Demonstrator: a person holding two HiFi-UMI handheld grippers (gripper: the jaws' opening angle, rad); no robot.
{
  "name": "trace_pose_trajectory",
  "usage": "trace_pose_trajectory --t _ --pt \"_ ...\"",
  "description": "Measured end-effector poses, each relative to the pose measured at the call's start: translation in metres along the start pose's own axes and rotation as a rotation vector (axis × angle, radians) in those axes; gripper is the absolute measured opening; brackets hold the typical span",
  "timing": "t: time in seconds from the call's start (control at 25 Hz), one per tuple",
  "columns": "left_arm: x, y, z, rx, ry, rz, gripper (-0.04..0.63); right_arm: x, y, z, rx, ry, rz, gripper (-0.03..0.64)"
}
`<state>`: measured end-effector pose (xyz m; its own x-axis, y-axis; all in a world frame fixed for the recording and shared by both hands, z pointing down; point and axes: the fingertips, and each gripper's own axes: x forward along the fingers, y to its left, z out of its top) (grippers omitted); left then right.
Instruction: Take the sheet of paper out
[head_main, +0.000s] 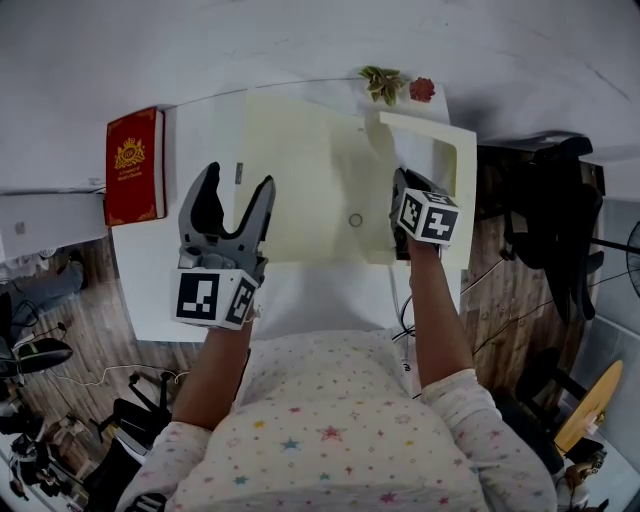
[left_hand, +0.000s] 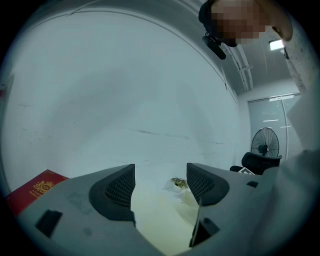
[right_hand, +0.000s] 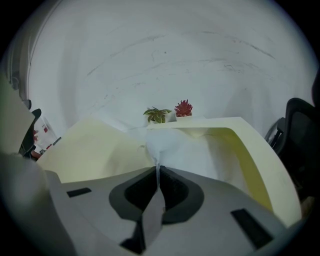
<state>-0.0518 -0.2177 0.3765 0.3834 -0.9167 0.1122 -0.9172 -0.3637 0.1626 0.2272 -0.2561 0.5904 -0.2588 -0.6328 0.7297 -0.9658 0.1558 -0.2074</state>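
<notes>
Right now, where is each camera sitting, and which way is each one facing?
Head view: on the person's head, facing steeply down at the table, folder and book; left gripper, right gripper and both forearms show.
Left gripper view: on the left gripper, facing along its open jaws over the folder toward the wall; a sleeve shows too.
Right gripper view: on the right gripper, facing along jaws shut on the sheet toward the plants.
Shared: all three see the folder.

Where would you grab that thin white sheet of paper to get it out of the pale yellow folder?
Pinch the white sheet of paper at its near edge, coming from the person's side: it is thin and flat, so only an edge fits between jaws. The right hand-held gripper is shut there.
</notes>
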Motion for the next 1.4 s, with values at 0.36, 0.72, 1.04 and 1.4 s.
trace_pose_trajectory --t 0.36,0.72,1.04,1.4 --pt "-0.008 0.000 0.005 0.010 -0.009 -0.001 0.299 -0.005 0.017 0.004 0.020 -0.006 0.072 0.018" --pt "-0.020 0.004 0.011 0.017 -0.019 0.005 0.299 -0.012 0.036 0.012 0.022 -0.036 0.124 0.017" --pt "-0.029 0.005 0.013 0.023 -0.024 0.007 0.299 -0.020 0.054 0.014 0.058 -0.064 0.216 0.017" --pt "-0.037 -0.001 0.016 0.028 -0.033 -0.002 0.299 -0.035 0.071 0.012 0.093 -0.094 0.323 0.015"
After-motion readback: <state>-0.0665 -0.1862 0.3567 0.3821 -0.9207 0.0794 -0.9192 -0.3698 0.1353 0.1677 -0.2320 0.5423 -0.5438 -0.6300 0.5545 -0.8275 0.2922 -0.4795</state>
